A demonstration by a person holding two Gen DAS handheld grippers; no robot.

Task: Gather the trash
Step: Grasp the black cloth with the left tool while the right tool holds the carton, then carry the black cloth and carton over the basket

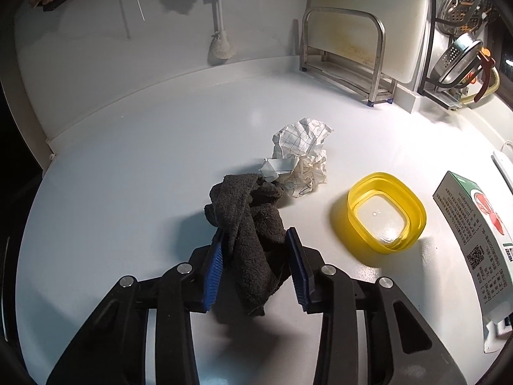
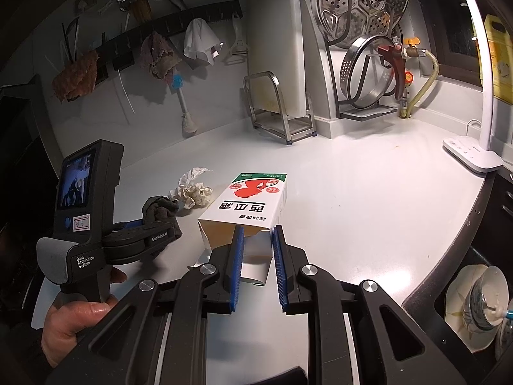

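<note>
My left gripper (image 1: 255, 240) has a dark grey cloth (image 1: 248, 221) between its blue pads; the jaws look partly open around it, and the cloth hangs down between them. Just beyond lies crumpled checked paper (image 1: 301, 154) on the white counter. In the right wrist view the left gripper (image 2: 150, 227), the cloth (image 2: 158, 208) and the paper (image 2: 194, 191) show at the left. My right gripper (image 2: 258, 234) is open, its fingertips at the open end of a white, red and green carton (image 2: 250, 203) lying on the counter.
A yellow plastic container (image 1: 386, 211) sits right of the cloth, with the carton (image 1: 474, 234) further right. A steel rack (image 1: 346, 54) and cutting board stand at the back. A white lamp base (image 2: 471, 155) sits at the right, dishes (image 2: 474, 308) in the sink.
</note>
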